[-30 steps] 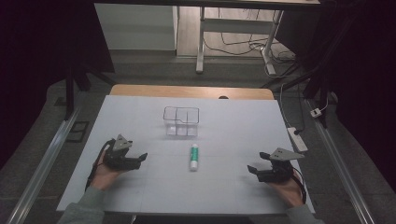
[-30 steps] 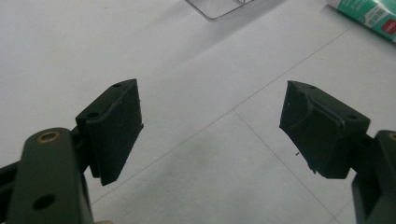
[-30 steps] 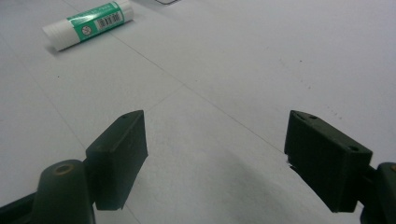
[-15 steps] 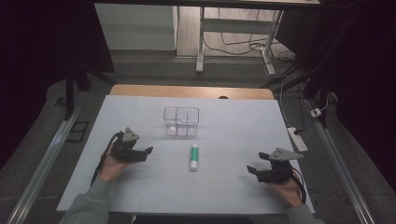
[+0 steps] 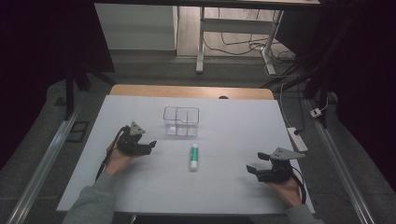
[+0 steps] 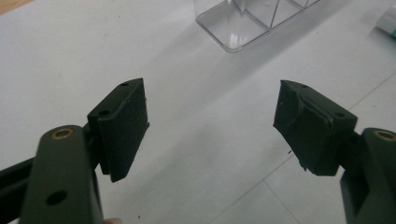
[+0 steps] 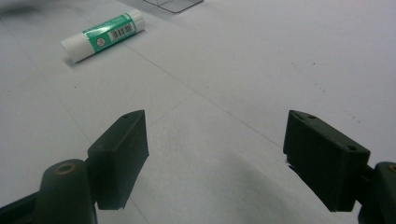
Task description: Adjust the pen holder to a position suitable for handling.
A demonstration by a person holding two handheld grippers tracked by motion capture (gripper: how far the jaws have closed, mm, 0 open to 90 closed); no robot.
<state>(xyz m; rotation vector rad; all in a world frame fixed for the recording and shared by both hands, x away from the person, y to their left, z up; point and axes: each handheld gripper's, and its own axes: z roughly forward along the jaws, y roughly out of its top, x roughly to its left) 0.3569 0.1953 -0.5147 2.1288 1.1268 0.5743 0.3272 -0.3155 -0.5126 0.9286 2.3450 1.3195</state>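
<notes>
**Glue stick lies free between two open grippers**

Nearest you, at the right, your right gripper [image 5: 259,171] rests low on the white table [image 5: 224,196] with its jaws spread wide and nothing between them. In the right gripper view the green-and-white plastic glue stick [image 7: 103,35] lies on its side, up and to the left of the open jaws and well apart from them.

Farther in, at the left, your left gripper [image 5: 148,145] hovers just over the tabletop, jaws likewise gaping and empty, aimed toward the middle of the table. The glue stick [image 5: 194,156] lies between the two grippers, lengthwise near to far, touching nothing else and closer to the left gripper.

Judged from its look, the stick is light, stiff and round, with a smooth label: it should roll sideways at a nudge and could slip or pivot if pinched near one end. Take it across the middle of the green band, jaws square to its long axis, and close gently; a hard squeeze seems unnecessary on so light a thing.

Just beyond the stick stands the clear plastic compartment box [image 5: 181,121], open-topped and with nothing visible inside; its near corner [image 6: 236,23] shows at the top of the left gripper view. It looks light enough to slide if bumped.
</notes>
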